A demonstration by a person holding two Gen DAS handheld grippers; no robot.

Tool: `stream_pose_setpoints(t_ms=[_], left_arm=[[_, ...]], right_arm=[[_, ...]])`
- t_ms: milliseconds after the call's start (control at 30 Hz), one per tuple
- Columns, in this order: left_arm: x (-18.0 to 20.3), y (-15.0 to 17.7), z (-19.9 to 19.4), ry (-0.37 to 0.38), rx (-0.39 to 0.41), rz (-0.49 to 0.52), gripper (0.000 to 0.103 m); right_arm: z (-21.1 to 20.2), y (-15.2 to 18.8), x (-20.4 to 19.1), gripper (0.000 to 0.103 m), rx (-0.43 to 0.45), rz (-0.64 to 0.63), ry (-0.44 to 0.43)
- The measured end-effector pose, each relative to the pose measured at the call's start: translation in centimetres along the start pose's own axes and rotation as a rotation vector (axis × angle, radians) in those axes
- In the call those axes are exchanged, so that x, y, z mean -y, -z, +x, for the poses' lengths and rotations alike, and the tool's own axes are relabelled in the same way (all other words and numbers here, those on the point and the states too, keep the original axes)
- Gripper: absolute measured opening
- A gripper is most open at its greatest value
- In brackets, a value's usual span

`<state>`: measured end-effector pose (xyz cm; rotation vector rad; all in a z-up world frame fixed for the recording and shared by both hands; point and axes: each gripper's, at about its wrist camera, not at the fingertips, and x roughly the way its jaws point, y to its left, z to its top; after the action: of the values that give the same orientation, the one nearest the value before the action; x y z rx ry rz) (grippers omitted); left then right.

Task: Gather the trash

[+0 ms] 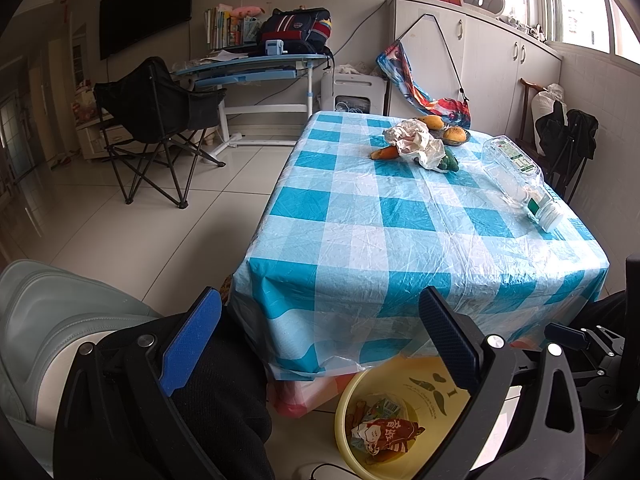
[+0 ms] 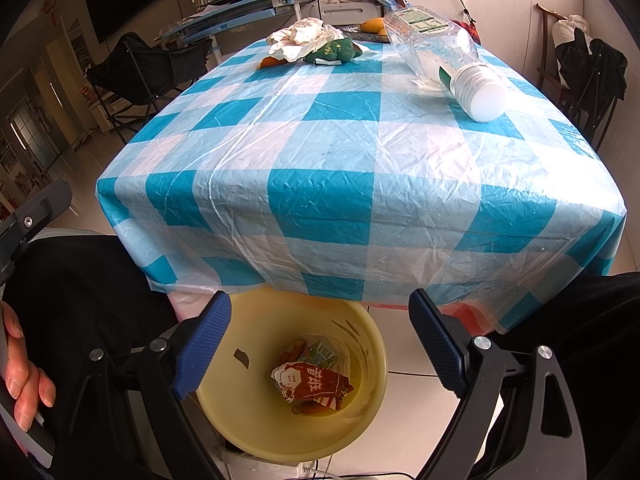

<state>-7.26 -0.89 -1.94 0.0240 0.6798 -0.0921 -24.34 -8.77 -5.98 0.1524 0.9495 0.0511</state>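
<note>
Left wrist view: left tool (image 1: 320,340) spread wide, empty, hanging low off the near end of the tabletop (image 1: 400,216). Plastic bottle (image 1: 516,176) lying on its side at the right edge, crumpled wrapper (image 1: 416,142) far off beside the carrot (image 1: 385,153), both probably next for collecting.

Right wrist view: right tool (image 2: 320,340) wide, nothing between the pads, poised above the yellow bin (image 2: 360,412), apparently for dropping. Red packet (image 2: 310,384) already inside.

Glossy crinkled plastic tablecloth (image 2: 320,152), clear plastic bottle (image 2: 436,46), smooth yellow plastic bin (image 2: 372,408).
</note>
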Motion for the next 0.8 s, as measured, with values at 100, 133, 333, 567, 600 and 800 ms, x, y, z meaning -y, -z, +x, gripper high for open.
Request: stream_pose_setpoints(t_ms=[100,133,333,567,600,800], left_arm=[[0.02,0.02,0.03,0.0,0.0,0.0,0.096],[0.02,0.01,0.03,0.0,0.0,0.0,0.096],[-0.01,0.01,0.02,0.0,0.0,0.0,0.096],[0.01,0.01,0.03,0.0,0.0,0.001,0.096],[0.04,0.02,0.04,0.0,-0.001,0.0,0.096],[0.03,0.02,0.04,0.0,-0.001,0.001,0.096]], right_arm=[[-0.04,-0.04,0.02,0.087,0.002,-0.001,0.0],[-0.05,-0.04,-0.01,0.087,0.001,-0.001,0.0],[-0.06,-0.04,0.02,0.087,0.002,-0.001,0.0],[0.0,-0.05,-0.11,0.087,0.002,-0.007,0.002],[-0.02,-0.04,-0.16,0.087,0.003,-0.008,0.002],[-0.02,0.02,-0.25,0.087,0.004,-0.013,0.003]])
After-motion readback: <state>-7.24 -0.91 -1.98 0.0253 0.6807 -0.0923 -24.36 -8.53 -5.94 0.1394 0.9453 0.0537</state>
